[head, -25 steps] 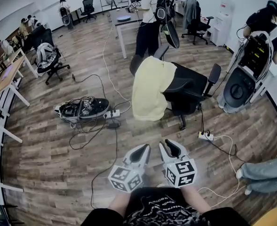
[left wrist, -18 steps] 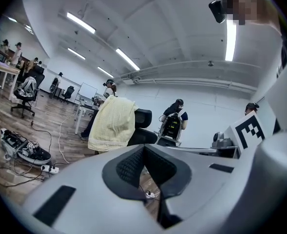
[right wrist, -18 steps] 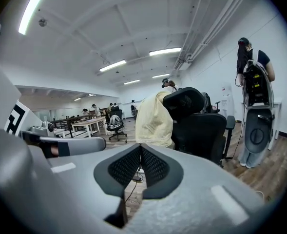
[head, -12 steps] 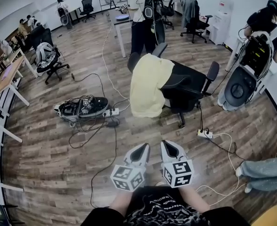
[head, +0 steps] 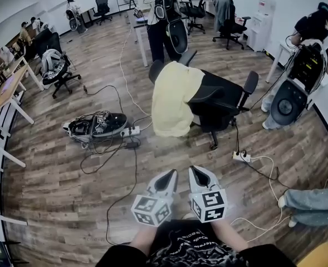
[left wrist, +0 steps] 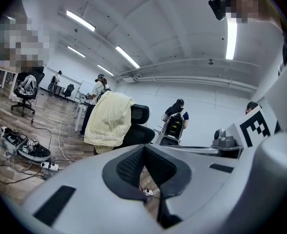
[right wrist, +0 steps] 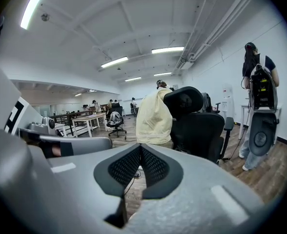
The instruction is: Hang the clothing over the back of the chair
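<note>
Two hand-held grippers (head: 168,176) (head: 197,171) closed, clothing (head: 174,100) over chair (head: 224,102)

Yellow clothing (head: 174,99) draped over black chair (head: 222,102) back, left gripper (head: 166,178) beside right gripper (head: 199,175), wooden floor (head: 52,182)

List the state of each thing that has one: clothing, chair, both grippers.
Clothing: draped over the chair back, hanging down.
Chair: upright on the floor, nobody seated.
Left gripper: shut, empty.
Right gripper: shut, empty.

Wood-plank floor (head: 52,204), office chair (head: 219,102), loose cables (head: 108,147) (tangled by a dark pack (head: 97,125)), power strip (head: 241,157)
</note>
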The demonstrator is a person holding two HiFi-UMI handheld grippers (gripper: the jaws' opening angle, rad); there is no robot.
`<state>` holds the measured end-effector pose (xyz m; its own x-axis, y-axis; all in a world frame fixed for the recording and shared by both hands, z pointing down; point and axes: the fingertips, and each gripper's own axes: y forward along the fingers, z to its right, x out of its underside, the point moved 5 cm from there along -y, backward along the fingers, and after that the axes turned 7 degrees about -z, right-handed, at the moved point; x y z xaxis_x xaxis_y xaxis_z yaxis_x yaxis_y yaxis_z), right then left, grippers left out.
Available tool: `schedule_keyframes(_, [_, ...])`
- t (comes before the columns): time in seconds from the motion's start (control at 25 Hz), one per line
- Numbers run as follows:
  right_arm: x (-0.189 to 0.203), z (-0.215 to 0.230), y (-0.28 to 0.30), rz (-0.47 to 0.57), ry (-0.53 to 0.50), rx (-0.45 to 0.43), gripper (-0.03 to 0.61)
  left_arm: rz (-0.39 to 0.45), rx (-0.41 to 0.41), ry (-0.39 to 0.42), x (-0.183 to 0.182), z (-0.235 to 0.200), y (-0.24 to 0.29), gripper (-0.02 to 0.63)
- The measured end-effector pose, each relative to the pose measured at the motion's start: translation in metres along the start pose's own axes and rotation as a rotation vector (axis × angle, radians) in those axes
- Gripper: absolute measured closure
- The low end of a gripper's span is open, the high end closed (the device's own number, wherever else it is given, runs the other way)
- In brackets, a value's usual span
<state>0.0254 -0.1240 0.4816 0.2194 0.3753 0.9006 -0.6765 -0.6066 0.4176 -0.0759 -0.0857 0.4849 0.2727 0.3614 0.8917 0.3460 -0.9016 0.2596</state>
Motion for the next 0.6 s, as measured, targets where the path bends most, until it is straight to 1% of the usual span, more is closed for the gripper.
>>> schedule_keyframes(0.36, [0.001, -0.003, 0.004, -0.010, -0.021, -0.023, 0.574, -0.005, -0.016, -0.007, 0.003, -0.003, 0.000, 0.603])
schedule_keyframes(0.6, [-0.008, -0.006, 0.011, -0.010, -0.047, -0.038, 0.574, 0.007, -0.028, -0.013, -0.006, -0.010, 0.004, 0.603])
